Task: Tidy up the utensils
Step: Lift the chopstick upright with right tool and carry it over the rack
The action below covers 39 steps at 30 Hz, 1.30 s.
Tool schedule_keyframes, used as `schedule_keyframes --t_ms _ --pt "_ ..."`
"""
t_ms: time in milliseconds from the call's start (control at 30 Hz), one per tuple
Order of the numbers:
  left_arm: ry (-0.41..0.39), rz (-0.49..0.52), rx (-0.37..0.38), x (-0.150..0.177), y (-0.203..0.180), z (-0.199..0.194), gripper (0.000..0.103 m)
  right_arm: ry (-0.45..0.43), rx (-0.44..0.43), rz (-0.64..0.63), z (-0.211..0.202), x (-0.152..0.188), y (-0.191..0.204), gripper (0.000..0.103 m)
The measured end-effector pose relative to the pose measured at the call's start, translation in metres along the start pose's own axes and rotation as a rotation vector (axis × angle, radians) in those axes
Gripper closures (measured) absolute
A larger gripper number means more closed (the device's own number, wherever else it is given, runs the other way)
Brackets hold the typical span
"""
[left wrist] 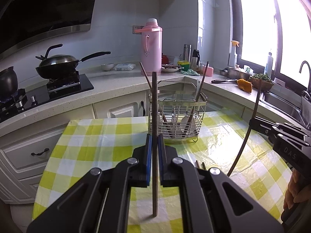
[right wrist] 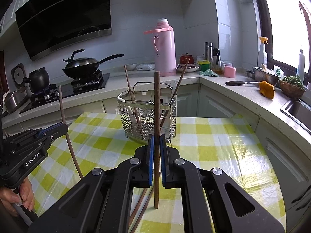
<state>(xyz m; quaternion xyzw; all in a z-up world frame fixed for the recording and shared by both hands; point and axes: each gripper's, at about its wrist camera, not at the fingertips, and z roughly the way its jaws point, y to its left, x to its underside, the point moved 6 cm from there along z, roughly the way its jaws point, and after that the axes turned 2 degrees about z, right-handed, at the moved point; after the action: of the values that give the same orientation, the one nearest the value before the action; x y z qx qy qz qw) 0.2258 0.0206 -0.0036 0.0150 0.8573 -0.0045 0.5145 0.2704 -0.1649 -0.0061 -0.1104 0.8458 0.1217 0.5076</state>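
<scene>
Left wrist view: my left tool [left wrist: 155, 145] and right tool [right wrist: 156, 145] each clamped an upright chopstick [left wrist: 154, 116], wire basket [left wrist: 177, 114] straight ahead, left nearer.

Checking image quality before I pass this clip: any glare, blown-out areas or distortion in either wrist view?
Left wrist view: the window is blown out white, glare sheens the tablecloth, and the counter bows from the fisheye. Right wrist view: the window is overexposed too, glare on the cloth is milder, and the held chopstick stays sharp.
</scene>
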Motion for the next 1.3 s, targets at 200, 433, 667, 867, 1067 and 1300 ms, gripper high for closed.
schedule_keyframes --t_ms 200,433,667,867,1067,1300 --pt "-0.04 0.006 -0.008 -0.007 0.003 -0.007 0.097 -0.012 0.001 0.013 -0.003 0.0 -0.004 0.097" --pt "-0.047 0.014 -0.007 -0.011 0.0 -0.004 0.097 -0.019 0.004 0.013 -0.006 -0.003 -0.005 0.097" --pt "-0.041 0.032 0.002 -0.028 -0.003 0.0 0.097 -0.04 0.001 -0.006 -0.002 -0.019 -0.006 0.097" --pt "-0.064 0.035 0.013 -0.072 0.002 0.008 0.097 -0.09 -0.024 -0.009 0.002 -0.061 -0.01 0.097" --pt "-0.073 0.037 0.033 -0.12 0.002 0.021 0.097 -0.11 -0.029 -0.021 0.012 -0.105 -0.013 0.097" --pt "-0.102 0.038 0.052 -0.175 -0.002 0.026 0.097 -0.147 -0.04 -0.028 0.019 -0.152 -0.013 0.097"
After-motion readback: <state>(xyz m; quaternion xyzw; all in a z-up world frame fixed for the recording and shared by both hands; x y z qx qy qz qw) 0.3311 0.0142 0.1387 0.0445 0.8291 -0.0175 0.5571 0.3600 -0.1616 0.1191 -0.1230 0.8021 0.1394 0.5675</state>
